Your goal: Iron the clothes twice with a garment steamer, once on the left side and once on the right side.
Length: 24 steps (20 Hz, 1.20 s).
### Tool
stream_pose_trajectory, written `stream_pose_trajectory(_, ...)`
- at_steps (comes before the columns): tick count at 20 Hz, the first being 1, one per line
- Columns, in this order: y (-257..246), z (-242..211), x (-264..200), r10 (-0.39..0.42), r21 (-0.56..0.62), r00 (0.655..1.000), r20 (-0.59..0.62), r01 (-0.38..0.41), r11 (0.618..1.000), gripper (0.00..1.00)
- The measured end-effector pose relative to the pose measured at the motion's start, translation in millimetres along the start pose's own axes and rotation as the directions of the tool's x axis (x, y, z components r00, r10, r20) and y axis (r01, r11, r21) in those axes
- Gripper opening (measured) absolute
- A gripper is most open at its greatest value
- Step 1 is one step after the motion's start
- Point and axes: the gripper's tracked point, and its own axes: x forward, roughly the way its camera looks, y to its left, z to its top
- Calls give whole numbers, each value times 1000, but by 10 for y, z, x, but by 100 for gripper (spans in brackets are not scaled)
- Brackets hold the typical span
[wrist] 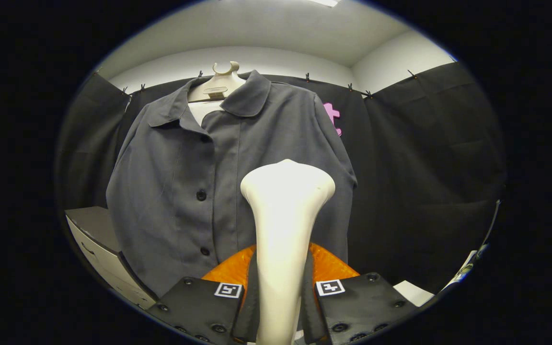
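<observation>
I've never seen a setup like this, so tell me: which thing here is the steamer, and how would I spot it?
Start at the grey buttoned jacket hanging on a pale hanger before the black booth wall. In front of its lower half rises the garment steamer, its handle clamped between the gripper's two fingers. It is the only glossy cream thing here, a narrow stem flaring to a broad rounded head.

Garment steamer (pixel 283 225) stands upright at frame center-bottom, clamped between the gripper (pixel 280 306) fingers, head up. Button-front jacket (pixel 185 182) hangs behind it on a mannequin hanger (pixel 218 84), filling center-left. Cabinet (pixel 98 249) sits lower left, beside the jacket hem. Booth wall behind everything.
</observation>
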Motion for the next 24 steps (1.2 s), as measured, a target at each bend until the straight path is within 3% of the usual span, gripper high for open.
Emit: stream_pose_trajectory(24, 2, -1567, -463, -43, 43, 969, -242, 55, 998, 42)
